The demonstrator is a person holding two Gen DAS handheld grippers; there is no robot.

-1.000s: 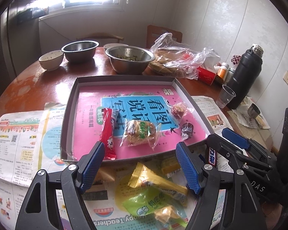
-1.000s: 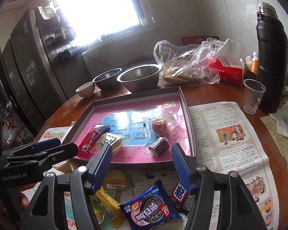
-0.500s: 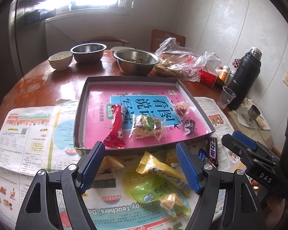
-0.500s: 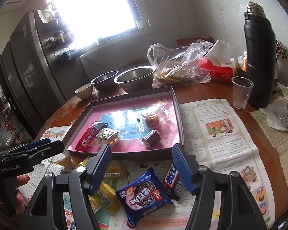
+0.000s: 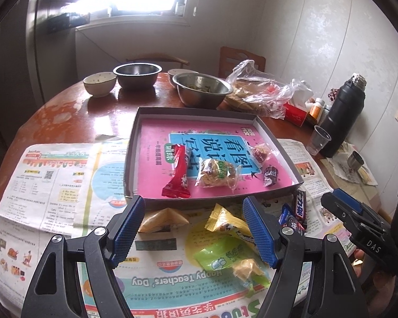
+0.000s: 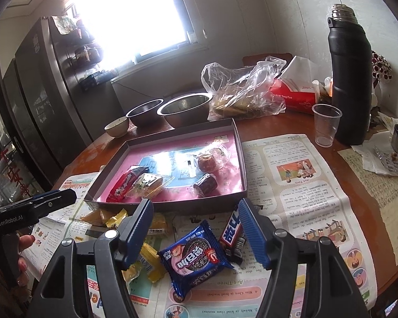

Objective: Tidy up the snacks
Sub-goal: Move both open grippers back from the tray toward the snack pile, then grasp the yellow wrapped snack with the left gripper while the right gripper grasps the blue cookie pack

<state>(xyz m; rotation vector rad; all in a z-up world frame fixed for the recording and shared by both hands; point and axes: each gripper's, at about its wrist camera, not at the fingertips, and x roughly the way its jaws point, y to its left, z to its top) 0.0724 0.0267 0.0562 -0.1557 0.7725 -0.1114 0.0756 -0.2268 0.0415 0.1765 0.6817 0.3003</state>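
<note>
Hovering above the loose snacks on the newspaper, both grippers are sitting empty, so the step in hand looks like choosing the next packet to move into the tray. The left gripper (image 5: 193, 225) is holding its blue ribbed fingers (image 5: 127, 228) spread wide, touching nothing; beneath its gap are lying a tan folded pastry packet (image 5: 163, 218), a yellow candy wrapper (image 5: 225, 221) and, nearer the camera, a green-and-clear sachet (image 5: 220, 257). The right gripper (image 6: 196, 228) is likewise spread wide and gripping nothing, with a blue Oreo-style biscuit packet (image 6: 195, 258) lying flat between its fingers and a dark chocolate bar with white lettering (image 6: 233, 234) just beside its right finger. Small yellow sweets (image 6: 148, 261) are lying near its left finger.

Just beyond the loose pile, the shallow grey cardboard tray with a pink printed floor (image 5: 131, 159) is already holding four snacks: a red stick packet (image 5: 179, 172), a clear-wrapped cereal cake (image 5: 217, 172), a dark round sweet (image 5: 270, 175) and a reddish wrapped candy (image 5: 261, 152).

The next move is probably calling for one gripper to descend over a flat packet, close on an edge and lift it over the tray's near wall; thin foil lying flat may slip or need a low pinch.

Farther back, two steel bowls (image 6: 184, 107) and a black flask (image 6: 349, 79) are standing on the brown table (image 5: 66, 114).
</note>
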